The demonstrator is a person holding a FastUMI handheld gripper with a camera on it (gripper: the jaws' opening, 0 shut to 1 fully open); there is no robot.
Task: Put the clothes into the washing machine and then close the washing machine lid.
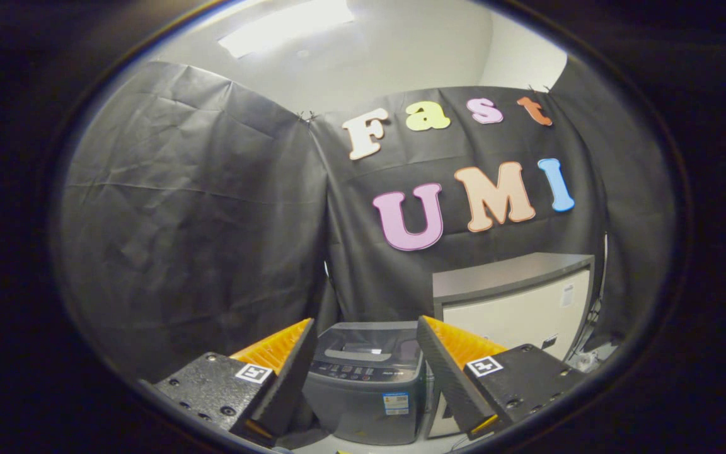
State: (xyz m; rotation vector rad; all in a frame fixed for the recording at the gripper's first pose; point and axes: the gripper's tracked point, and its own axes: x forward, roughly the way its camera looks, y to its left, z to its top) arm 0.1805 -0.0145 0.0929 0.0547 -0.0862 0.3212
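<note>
A small grey top-loading washing machine (366, 384) stands against the black cloth wall, straight ahead of my fingers and some way beyond them. Its dark lid (369, 343) lies flat and shut, with a row of buttons along its front edge. My gripper (366, 337) is open, its two fingers wide apart with nothing between them; the machine shows through the gap.
A low cream cabinet (520, 309) with a grey top stands right beside the machine, on its right. Black cloth walls close in the left and the back. A pale strip of floor (388, 446) lies in front of the machine.
</note>
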